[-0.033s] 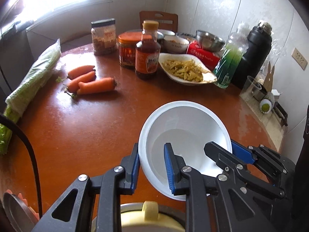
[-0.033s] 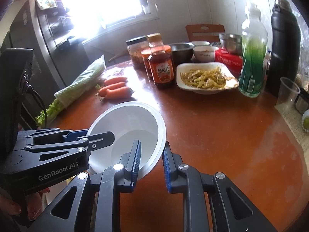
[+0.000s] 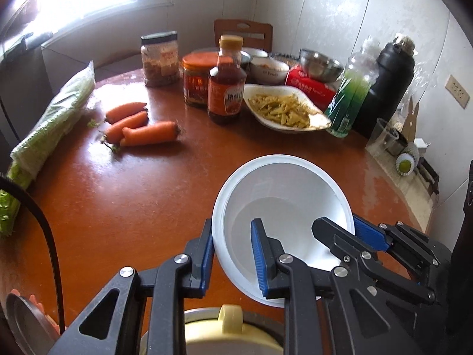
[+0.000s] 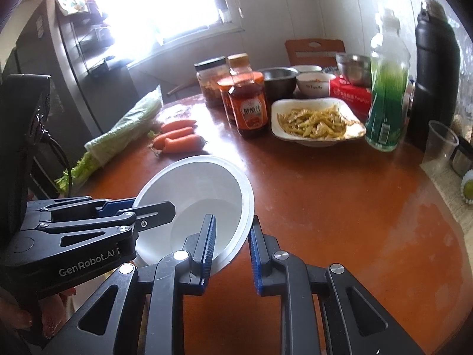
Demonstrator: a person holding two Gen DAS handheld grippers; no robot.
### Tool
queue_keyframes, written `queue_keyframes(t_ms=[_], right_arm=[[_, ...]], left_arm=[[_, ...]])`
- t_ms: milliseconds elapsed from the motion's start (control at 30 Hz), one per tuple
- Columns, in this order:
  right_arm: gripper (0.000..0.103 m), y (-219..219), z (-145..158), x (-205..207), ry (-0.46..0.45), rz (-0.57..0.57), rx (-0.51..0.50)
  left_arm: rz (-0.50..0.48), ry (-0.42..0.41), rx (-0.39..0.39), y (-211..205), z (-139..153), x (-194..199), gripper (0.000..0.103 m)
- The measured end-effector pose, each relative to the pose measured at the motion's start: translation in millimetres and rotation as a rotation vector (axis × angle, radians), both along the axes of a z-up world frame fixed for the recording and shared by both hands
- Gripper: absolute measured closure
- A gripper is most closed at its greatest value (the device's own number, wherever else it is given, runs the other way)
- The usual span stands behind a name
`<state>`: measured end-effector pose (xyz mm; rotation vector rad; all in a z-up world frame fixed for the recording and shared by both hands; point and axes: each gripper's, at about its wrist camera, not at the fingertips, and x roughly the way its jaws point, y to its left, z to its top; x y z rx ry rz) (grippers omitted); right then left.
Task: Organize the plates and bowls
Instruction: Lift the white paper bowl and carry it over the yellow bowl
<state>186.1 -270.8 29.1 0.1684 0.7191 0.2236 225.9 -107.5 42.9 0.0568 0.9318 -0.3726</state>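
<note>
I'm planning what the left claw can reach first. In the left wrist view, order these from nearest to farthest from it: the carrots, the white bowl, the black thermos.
1. White bowl: at the left claw, its rim between the fingers.
2. Carrots: mid-table, ahead to the left.
3. Black thermos: far right, by the wall.

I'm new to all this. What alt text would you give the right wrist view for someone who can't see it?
Two black claws, the right claw and the left claw, each straddle the rim of a tilted white bowl above a round brown table. Behind it lie carrots, sauce jars and a plate of yellow food.
</note>
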Motion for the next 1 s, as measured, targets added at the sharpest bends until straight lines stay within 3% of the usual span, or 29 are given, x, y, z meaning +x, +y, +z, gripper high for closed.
queue_keyframes(t_ms=[467,1000], right_arm=[[0.081,31,51,-43,-0.117,0.037,-0.039],[0.081,69,79,-91,-0.191,0.087,-0.077]], left_arm=[[0.028,-0.130,-0.036,35,57,-54,0.078],[0.074,-0.198,-0.065,74,79,-107,0.078]])
